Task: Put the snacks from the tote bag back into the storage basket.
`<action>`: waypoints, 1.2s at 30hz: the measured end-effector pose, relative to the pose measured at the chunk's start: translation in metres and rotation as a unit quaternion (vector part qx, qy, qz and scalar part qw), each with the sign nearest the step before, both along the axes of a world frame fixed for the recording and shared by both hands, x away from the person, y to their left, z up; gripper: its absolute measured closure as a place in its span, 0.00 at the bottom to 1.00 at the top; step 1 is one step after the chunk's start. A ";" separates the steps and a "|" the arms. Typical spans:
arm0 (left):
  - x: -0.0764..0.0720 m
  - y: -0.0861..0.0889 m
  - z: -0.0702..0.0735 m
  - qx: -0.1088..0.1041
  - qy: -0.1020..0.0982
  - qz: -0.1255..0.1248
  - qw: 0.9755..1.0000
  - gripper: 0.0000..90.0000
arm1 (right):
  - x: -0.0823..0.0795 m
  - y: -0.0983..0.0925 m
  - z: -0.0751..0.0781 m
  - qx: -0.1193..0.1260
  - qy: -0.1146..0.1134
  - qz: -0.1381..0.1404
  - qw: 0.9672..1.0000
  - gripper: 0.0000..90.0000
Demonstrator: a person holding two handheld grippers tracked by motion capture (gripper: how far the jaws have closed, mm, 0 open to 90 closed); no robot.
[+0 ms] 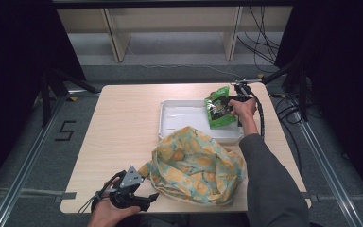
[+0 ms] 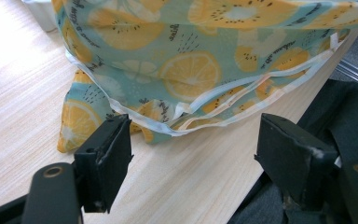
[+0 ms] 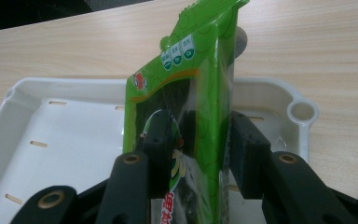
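The right gripper pinches a light, crinkly green plastic snack pouch mid-body; left gripper jaws spread beside the soft fruit-print fabric bag.

Premises: a laboratory or recording studio, not a home. A light wood worktop stands alone on grey carpet. Black curtains close both sides. Metal rails run along the floor, which carries a taped mark "5". Loose cables trail at the rear, before an empty wooden shelf unit.
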State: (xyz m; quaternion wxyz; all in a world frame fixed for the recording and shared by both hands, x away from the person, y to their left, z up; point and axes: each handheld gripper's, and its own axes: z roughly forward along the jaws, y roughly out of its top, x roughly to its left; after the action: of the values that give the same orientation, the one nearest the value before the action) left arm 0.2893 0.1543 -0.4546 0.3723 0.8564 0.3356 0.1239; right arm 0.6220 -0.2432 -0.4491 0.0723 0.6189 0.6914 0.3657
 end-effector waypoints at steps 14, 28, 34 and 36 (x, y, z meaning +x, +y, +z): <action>0.000 0.000 0.000 0.001 0.000 0.000 1.000 0.29 | -0.003 0.000 0.004 0.008 0.005 -0.012 1.000 0.64; 0.000 0.000 0.001 0.003 -0.004 0.001 1.000 0.29 | -0.022 -0.008 0.026 0.000 -0.052 0.051 0.997 0.60; -0.001 0.000 0.001 0.001 -0.003 0.005 1.000 0.29 | -0.040 0.000 0.039 0.014 -0.035 0.046 0.998 0.58; 0.000 0.000 0.001 0.001 -0.005 0.003 1.000 0.29 | -0.045 -0.002 0.042 -0.002 -0.058 0.073 0.996 0.57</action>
State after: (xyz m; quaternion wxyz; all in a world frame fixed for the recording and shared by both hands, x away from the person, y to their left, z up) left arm 0.2889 0.1542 -0.4532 0.3726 0.8551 0.3365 0.1296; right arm 0.5774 -0.2454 -0.4070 0.0868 0.5442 0.7304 0.4036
